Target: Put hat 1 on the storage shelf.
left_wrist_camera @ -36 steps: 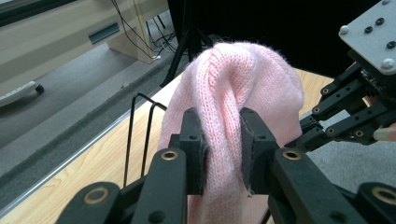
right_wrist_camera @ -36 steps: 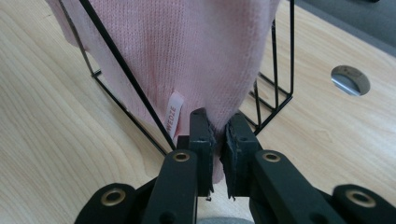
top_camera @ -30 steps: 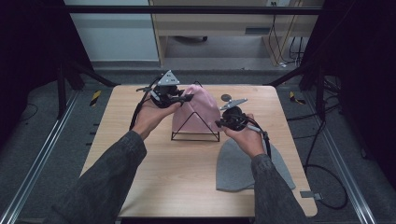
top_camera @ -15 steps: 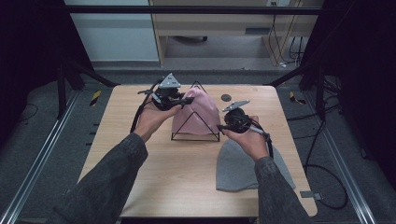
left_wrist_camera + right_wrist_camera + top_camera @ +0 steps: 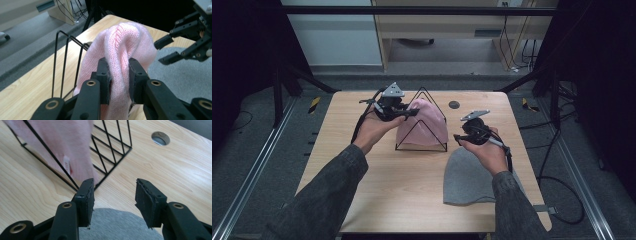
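pink knit hat [image 5: 125, 45], ribbed, fuzzy, bunched

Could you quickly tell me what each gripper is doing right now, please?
Left gripper: shut on the pink hat.
Right gripper: open, nothing between its jaws, which have just been opening.

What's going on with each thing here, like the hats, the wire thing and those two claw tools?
pink knit hat: draped over the rack, pinched by the left gripper.
wire rack: upright on the table.
grey hat: flat on the table.
left gripper: shut on the pink hat.
right gripper: open, just been opening, nothing between its jaws.
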Action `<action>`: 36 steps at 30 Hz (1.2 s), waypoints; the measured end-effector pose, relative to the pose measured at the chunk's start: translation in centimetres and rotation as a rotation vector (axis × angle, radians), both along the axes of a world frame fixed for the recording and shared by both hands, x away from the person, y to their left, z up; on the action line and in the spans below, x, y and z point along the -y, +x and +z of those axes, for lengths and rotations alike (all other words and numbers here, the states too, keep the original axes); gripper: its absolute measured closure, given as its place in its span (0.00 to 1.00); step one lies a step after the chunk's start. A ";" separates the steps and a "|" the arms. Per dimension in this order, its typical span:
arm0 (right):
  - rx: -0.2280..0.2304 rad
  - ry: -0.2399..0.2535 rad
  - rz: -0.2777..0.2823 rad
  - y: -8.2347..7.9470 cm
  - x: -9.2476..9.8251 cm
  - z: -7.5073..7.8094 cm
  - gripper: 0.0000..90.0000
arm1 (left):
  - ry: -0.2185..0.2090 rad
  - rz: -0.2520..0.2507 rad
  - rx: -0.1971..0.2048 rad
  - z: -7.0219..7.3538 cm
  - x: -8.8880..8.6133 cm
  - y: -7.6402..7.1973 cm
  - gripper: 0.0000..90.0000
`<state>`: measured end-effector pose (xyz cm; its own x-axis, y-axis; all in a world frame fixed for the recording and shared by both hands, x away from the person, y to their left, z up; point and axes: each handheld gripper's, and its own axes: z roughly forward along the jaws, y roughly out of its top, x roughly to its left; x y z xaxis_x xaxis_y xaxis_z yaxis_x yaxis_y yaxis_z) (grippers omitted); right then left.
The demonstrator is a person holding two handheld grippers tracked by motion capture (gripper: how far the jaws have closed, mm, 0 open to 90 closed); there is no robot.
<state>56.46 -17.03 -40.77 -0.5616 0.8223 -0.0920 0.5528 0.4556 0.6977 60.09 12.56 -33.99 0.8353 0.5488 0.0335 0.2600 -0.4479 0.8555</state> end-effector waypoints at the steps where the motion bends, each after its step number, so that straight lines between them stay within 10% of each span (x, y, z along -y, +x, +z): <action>1: -0.001 0.001 -0.009 0.0 0.2 -0.1 0.55 | -0.004 0.000 -0.004 -0.1 -0.1 -0.1 0.81; 22: -0.013 0.051 -0.119 -0.6 4.7 0.2 0.62 | -0.025 0.024 0.023 0.5 -1.1 -1.6 0.44; 31: -0.012 0.054 -0.148 -1.2 6.8 0.3 0.53 | 0.125 0.082 0.073 -0.7 -4.5 -6.3 0.15; 36: -0.063 0.062 -0.180 -1.5 9.3 -1.2 0.42 | 0.182 0.163 0.049 -4.3 -8.9 -9.6 0.07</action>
